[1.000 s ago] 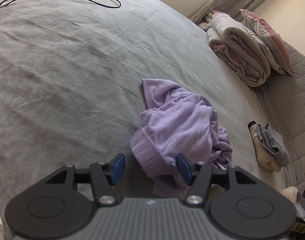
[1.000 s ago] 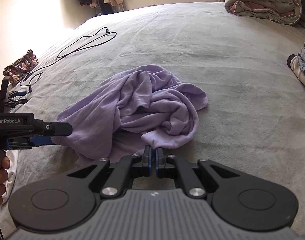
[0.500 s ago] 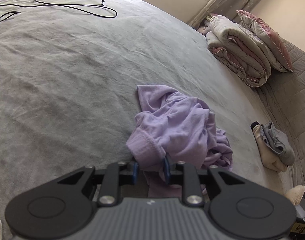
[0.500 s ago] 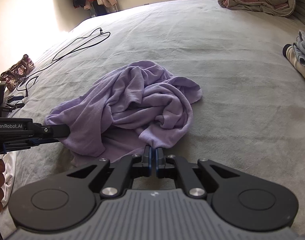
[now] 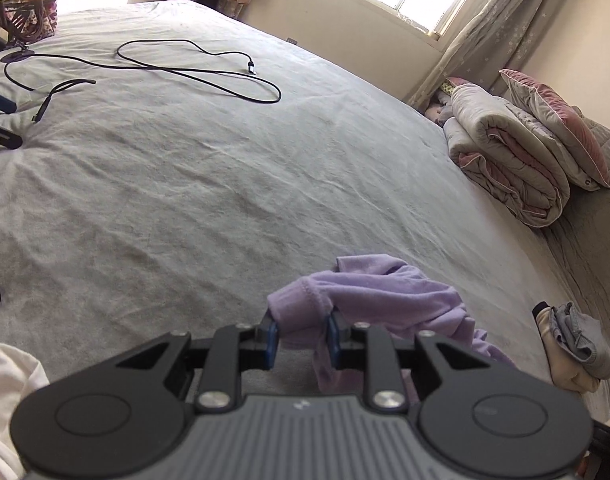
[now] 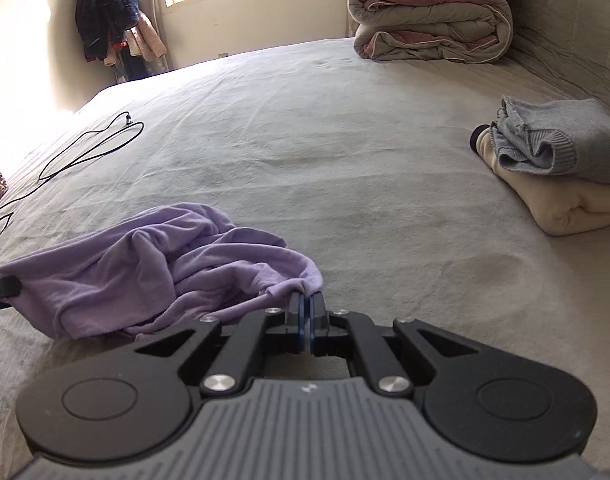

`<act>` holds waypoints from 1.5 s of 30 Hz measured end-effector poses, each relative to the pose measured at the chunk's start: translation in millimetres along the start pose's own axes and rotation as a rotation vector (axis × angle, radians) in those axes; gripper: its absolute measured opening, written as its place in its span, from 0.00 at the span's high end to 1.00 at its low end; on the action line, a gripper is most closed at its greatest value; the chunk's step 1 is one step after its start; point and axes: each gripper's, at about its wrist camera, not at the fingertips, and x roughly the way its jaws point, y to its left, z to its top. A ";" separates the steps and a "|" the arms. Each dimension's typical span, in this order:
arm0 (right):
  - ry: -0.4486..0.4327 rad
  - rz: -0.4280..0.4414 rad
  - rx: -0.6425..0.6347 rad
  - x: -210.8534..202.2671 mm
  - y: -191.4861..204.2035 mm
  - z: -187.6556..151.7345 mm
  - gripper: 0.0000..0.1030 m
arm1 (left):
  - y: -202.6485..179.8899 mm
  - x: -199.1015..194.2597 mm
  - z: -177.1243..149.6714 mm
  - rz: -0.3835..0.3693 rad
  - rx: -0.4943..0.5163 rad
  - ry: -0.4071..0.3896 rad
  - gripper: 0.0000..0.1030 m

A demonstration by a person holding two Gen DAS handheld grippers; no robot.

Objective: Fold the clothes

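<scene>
A crumpled lilac garment (image 6: 145, 272) lies on the grey bed cover (image 6: 345, 140). My left gripper (image 5: 301, 334) is shut on a bunched hem of the lilac garment (image 5: 385, 296), which hangs lifted off the bed between the blue pads. My right gripper (image 6: 305, 306) is shut tight on another edge of the same garment at its right end. The tip of the left gripper (image 6: 1, 290) shows at the far left of the right wrist view, at the cloth's other end. The fabric sags in folds between the two grips.
A stack of folded clothes (image 6: 561, 172), grey over cream, sits at the right. A rolled duvet (image 6: 429, 20) and a pillow (image 5: 561, 128) lie at the head of the bed. A black cable (image 5: 193, 68) loops across the far cover. A patterned bag (image 5: 21, 12) stands at the far left.
My left gripper closed on the garment's hem and lifted it. Both grippers tilted up, the right one drew its edge sideways, and the cloth stretched out between them.
</scene>
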 end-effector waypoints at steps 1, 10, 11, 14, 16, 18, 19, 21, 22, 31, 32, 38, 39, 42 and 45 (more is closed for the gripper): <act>0.000 -0.005 0.019 -0.2 -4.9 2.1 0.98 | -0.2 0.6 0.7 0.005 0.009 -0.008 0.77; 0.023 0.017 0.138 -9.4 -30.2 12.4 0.98 | -5.3 8.4 -1.3 0.009 0.034 0.008 0.76; 0.023 0.022 0.139 -11.2 -30.8 13.0 0.98 | -7.3 7.3 -2.9 0.007 0.040 0.012 0.76; 0.022 0.040 0.147 -17.4 -31.3 14.2 0.97 | -11.6 2.9 -8.2 0.007 0.035 0.019 0.73; 0.022 0.051 0.157 -21.6 -30.6 14.8 0.93 | -12.7 -0.3 -11.6 -0.001 0.016 0.026 0.64; 0.023 0.062 0.162 -26.2 -29.9 15.8 0.85 | -14.3 -4.4 -15.8 -0.009 -0.005 0.031 0.60; 0.022 0.065 0.163 -28.5 -29.3 16.2 0.85 | -15.5 -6.0 -17.8 -0.012 -0.009 0.033 0.57; 0.016 0.075 0.161 -33.7 -28.6 16.6 0.80 | -19.0 -9.7 -22.3 -0.019 -0.008 0.039 0.53; 0.014 0.079 0.162 -36.3 -28.5 16.7 0.73 | -21.3 -11.3 -24.6 -0.019 -0.003 0.039 0.50; -0.021 0.104 0.118 -50.0 -21.2 16.7 0.47 | -34.9 -18.0 -35.7 -0.020 0.026 0.057 0.43; -0.018 0.106 0.116 -49.3 -20.8 16.4 0.47 | -36.0 -18.2 -35.9 -0.020 0.030 0.056 0.43; -0.005 0.109 0.103 -45.4 -17.9 14.8 0.47 | -36.9 -16.2 -36.1 -0.018 0.034 0.061 0.42; -0.003 0.109 0.101 -44.8 -17.5 14.4 0.47 | -36.2 -15.8 -35.8 -0.017 0.033 0.063 0.42; 0.005 0.108 0.093 -42.5 -15.9 12.5 0.47 | -34.6 -15.3 -34.8 -0.017 0.022 0.068 0.42; 0.021 0.120 0.087 -39.4 -13.6 11.8 0.47 | -32.1 -16.0 -34.6 -0.016 0.009 0.074 0.42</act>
